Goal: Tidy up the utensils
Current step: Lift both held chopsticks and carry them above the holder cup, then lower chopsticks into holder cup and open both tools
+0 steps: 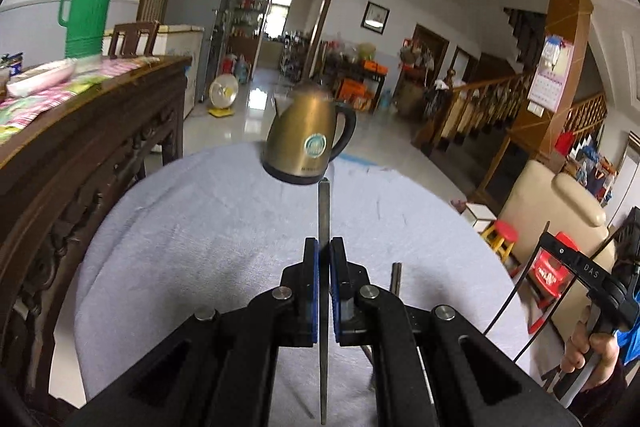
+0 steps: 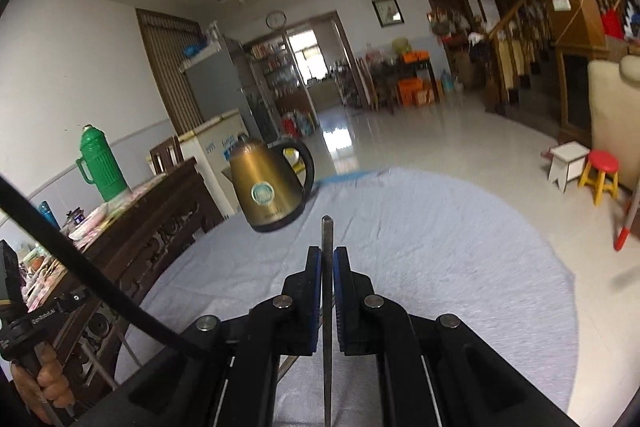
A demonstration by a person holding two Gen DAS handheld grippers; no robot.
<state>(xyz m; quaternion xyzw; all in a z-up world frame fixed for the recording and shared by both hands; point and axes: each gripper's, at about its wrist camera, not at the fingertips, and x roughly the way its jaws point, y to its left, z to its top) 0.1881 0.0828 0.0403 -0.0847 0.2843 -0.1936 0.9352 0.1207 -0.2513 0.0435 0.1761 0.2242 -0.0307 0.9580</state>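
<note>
My left gripper (image 1: 324, 245) is shut on a thin metal chopstick (image 1: 324, 207) that runs between the blue pads and points forward toward the kettle. Another metal utensil (image 1: 396, 277) lies on the grey cloth just right of the left gripper. My right gripper (image 2: 327, 253) is shut on a second metal chopstick (image 2: 327, 231), whose pointed tip sticks out ahead. Both grippers are held above the round table (image 1: 200, 227). The right gripper's handle and hand show at the right edge of the left wrist view (image 1: 592, 307).
A bronze electric kettle (image 1: 310, 143) stands at the table's far edge, also in the right wrist view (image 2: 268, 183). A dark wooden sideboard (image 1: 80, 147) with a green thermos (image 1: 90, 7) stands left. Stools (image 2: 600, 175) and a sofa are on the right.
</note>
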